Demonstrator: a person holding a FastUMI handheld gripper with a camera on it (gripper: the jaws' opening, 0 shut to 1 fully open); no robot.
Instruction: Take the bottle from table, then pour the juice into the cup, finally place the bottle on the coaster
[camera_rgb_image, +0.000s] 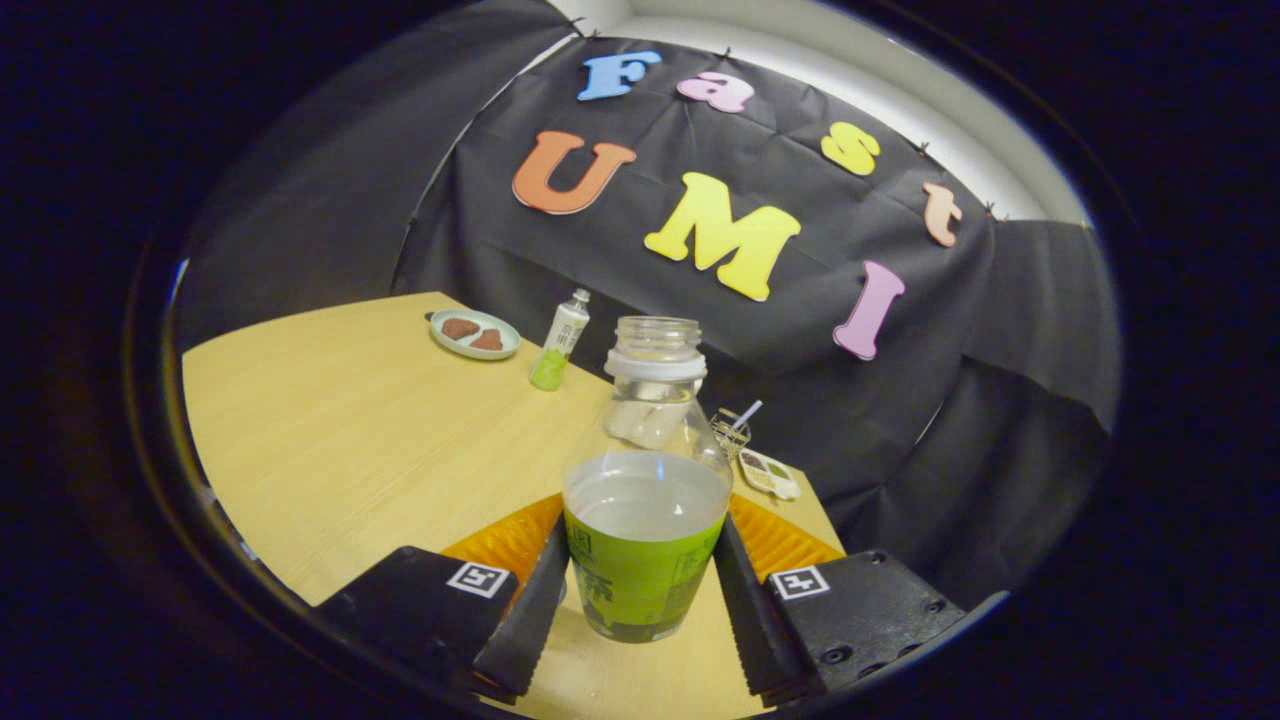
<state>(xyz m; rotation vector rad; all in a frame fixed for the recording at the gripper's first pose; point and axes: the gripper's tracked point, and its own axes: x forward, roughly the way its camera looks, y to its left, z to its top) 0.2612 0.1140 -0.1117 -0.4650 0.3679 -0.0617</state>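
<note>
A clear bottle (645, 500) with a green label and no cap stands upright between my fingers, with a pale liquid inside up to the top of the label. My gripper (640, 565) is shut on the bottle, both fingers pressing the label's sides. An orange ribbed coaster (510, 540) lies on the wooden table (350, 440) and shows on both sides of the bottle, just behind my fingers. I cannot tell whether the bottle's base rests on it. Something whitish shows blurred through the bottle's neck.
Beyond the bottle stand a small slim bottle with green liquid (560, 342) and a pale plate with brown pieces (475, 333). A little wire holder with a straw (732, 428) and a small tray (770, 473) sit near the table's far edge.
</note>
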